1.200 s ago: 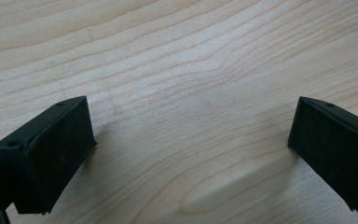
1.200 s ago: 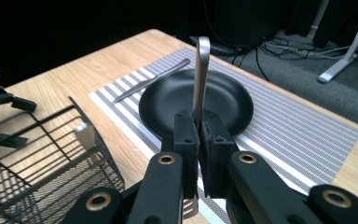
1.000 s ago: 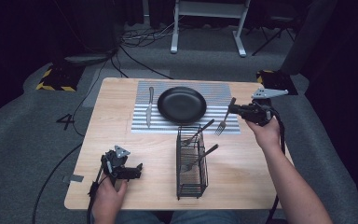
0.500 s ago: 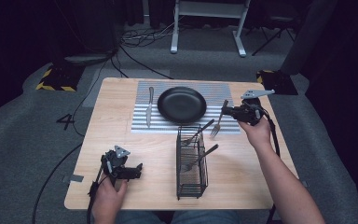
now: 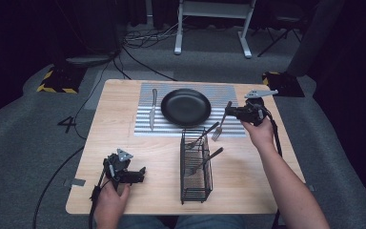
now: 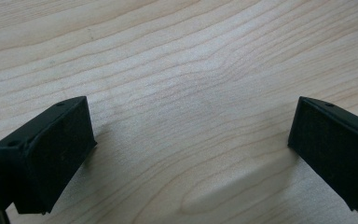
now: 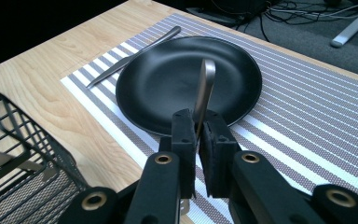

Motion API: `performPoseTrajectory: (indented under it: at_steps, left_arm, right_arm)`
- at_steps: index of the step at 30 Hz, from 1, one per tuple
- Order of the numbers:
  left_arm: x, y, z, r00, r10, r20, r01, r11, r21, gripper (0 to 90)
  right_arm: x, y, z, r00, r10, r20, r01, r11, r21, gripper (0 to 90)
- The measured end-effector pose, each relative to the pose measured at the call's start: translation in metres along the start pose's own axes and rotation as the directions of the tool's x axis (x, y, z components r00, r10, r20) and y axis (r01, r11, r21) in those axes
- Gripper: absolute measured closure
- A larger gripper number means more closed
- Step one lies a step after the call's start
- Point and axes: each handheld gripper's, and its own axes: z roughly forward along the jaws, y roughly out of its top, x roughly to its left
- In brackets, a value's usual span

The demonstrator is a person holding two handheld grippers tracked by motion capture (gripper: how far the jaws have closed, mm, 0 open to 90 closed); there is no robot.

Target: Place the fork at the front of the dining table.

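- The right claw is pinching a fork by its handle, its pads pressed together on the thin metal, as the right gripper view shows with the handle standing up between them.
- In the high view the fork is hanging slanted over the right edge of the striped placemat, tines toward the person, just right of the black plate.
- The person's right hand is gripping that tool beyond the wire cutlery basket.
- The basket is standing on the bench in front of the placemat, with two dark-handled utensils leaning out of it.
- A knife is lying on the placemat just left of the plate, apart from it.
- The left claw is resting low over the near left part of the bench, held in the left hand.
- In the left gripper view its jaws are standing spread wide, with bare wood between them.
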Motion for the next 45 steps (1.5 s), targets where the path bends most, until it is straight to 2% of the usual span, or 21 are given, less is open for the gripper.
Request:
performPoseTrajectory:
  at_steps: [9, 13, 16, 19, 23, 27, 30, 35, 38, 41, 45]
  left_arm:
    - [0.000, 0.000, 0.000, 1.0000, 0.000, 0.000, 0.000, 1.0000, 0.000, 0.2]
    - [0.000, 0.000, 0.000, 1.0000, 0.000, 0.000, 0.000, 1.0000, 0.000, 0.2]
    - [0.000, 0.000, 0.000, 1.0000, 0.000, 0.000, 0.000, 1.0000, 0.000, 0.2]
    - [0.000, 0.000, 0.000, 1.0000, 0.000, 0.000, 0.000, 1.0000, 0.000, 0.2]
    - [0.000, 0.000, 0.000, 1.0000, 0.001, 0.000, -0.001, 1.0000, 0.000, 0.2]
    - [0.000, 0.000, 0.000, 1.0000, 0.000, 0.000, 0.000, 1.0000, 0.000, 0.2]
    - [0.000, 0.000, 0.000, 1.0000, 0.000, -0.001, 0.000, 1.0000, 0.000, 0.2]
    - [0.000, 0.000, 0.000, 1.0000, 0.000, -0.001, 0.000, 1.0000, 0.000, 0.2]
    - [0.000, 0.000, 0.000, 1.0000, 0.000, -0.001, 0.000, 1.0000, 0.000, 0.2]
    - [0.000, 0.000, 0.000, 1.0000, 0.000, -0.001, 0.000, 1.0000, 0.000, 0.2]
    - [0.000, 0.000, 0.000, 1.0000, 0.000, -0.001, 0.000, 1.0000, 0.000, 0.2]
  right_arm:
    - [-0.010, -0.008, 0.000, 0.9973, 0.002, 0.073, -0.004, 0.999, 0.032, 77.4]
    - [-0.018, -0.015, 0.000, 0.9950, 0.022, 0.097, -0.026, 0.998, 0.050, 74.8]
    - [-0.024, -0.025, 0.003, 0.9914, 0.014, 0.130, -0.022, 0.998, 0.057, 73.4]
    - [-0.033, -0.034, 0.010, 0.9910, 0.056, 0.121, -0.070, 0.991, 0.111, 71.5]
    - [-0.038, -0.047, 0.017, 0.9885, 0.060, 0.139, -0.079, 0.988, 0.133, 72.0]
    - [-0.043, -0.057, 0.025, 0.9856, 0.069, 0.154, -0.096, 0.980, 0.175, 72.8]
    - [-0.045, -0.061, 0.027, 0.9855, 0.090, 0.144, -0.114, 0.979, 0.169, 72.7]
    - [-0.045, -0.062, 0.028, 0.9852, 0.085, 0.149, -0.111, 0.979, 0.173, 71.9]
    - [-0.042, -0.060, 0.027, 0.9853, 0.098, 0.140, -0.121, 0.980, 0.161, 67.4]
    - [-0.034, -0.057, 0.025, 0.9860, 0.127, 0.107, -0.142, 0.979, 0.145, 54.5]
    - [-0.018, -0.053, 0.029, 0.9886, 0.149, 0.018, -0.150, 0.977, 0.149, 43.3]
